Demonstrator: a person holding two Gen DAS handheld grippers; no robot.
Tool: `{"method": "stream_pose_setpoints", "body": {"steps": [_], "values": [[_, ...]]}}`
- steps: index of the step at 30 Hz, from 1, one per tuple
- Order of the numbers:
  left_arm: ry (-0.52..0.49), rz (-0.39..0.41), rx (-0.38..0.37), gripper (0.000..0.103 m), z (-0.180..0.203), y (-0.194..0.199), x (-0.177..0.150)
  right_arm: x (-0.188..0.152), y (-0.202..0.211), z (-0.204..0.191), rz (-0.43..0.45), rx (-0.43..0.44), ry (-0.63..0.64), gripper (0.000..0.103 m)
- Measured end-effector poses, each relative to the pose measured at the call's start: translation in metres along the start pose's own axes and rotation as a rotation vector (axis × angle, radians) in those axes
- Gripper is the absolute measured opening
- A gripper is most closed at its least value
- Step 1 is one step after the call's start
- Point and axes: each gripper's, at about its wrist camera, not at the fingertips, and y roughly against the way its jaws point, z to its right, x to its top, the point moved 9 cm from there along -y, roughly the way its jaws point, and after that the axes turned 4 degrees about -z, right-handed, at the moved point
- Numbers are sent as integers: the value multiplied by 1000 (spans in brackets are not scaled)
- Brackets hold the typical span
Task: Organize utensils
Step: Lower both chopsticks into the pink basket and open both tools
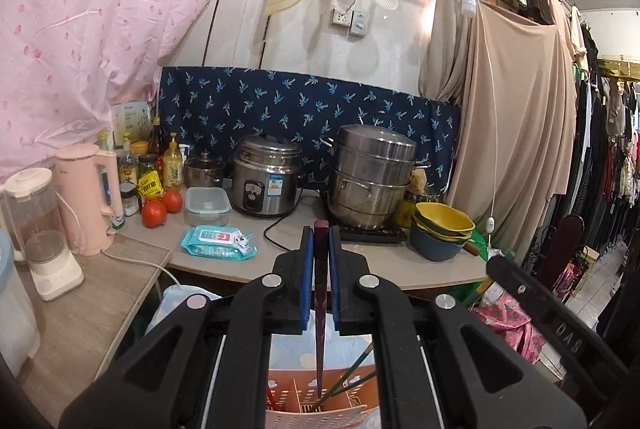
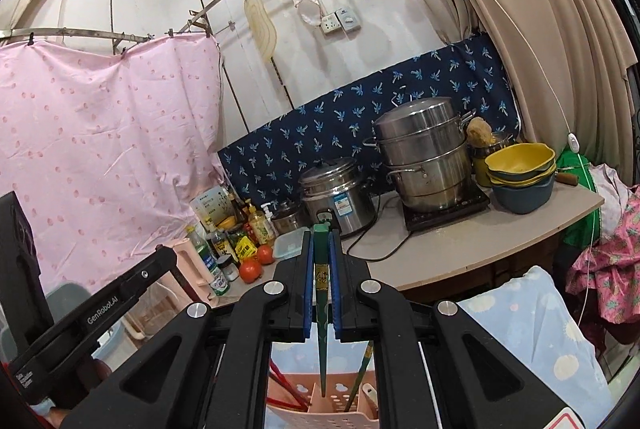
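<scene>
Left gripper (image 1: 320,229) clenches a dark red chopstick (image 1: 319,309); right gripper (image 2: 320,235) clenches a green chopstick (image 2: 322,309), both tips in the pink utensil basket (image 2: 320,415) at bottom centre

Bright even light, wall glare, fisheye-bent dark edges, sharp focus

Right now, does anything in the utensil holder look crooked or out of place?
Yes. In the pink utensil holder, several green chopsticks lean diagonally across it instead of standing upright. The dark red chopstick in the left gripper hangs nearly vertical.
</scene>
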Motion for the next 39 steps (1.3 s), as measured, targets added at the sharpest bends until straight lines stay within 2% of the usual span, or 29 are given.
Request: {"method": "stream_pose_setpoints", "body": {"steps": [9,21,23,25,26,28,30,35,39], "values": [[9,-115,27,7,-16,-44,-48,-65,-45,22,-156,-35,-11,8],[13,-172,59,7,-23,-55,-75,-95,-61,34,-230,-69,-21,8],[17,-171,69,9,-24,-53,-76,-94,-59,37,-222,-79,-31,19],[16,-172,75,20,-24,-52,-76,-92,-55,39,-216,-80,-42,32],[13,-171,80,23,-24,-50,-76,-91,-53,40,-211,-82,-46,34],[10,-163,93,34,-24,-45,-75,-88,-48,40,-205,-86,-42,34],[8,-159,96,38,-23,-40,-75,-86,-41,40,-198,-87,-43,34],[-8,-161,105,40,-17,-26,-78,-86,-21,34,-184,-85,-32,38],[-18,-161,109,45,-13,-12,-84,-90,-5,27,-184,-80,-16,38]]}}
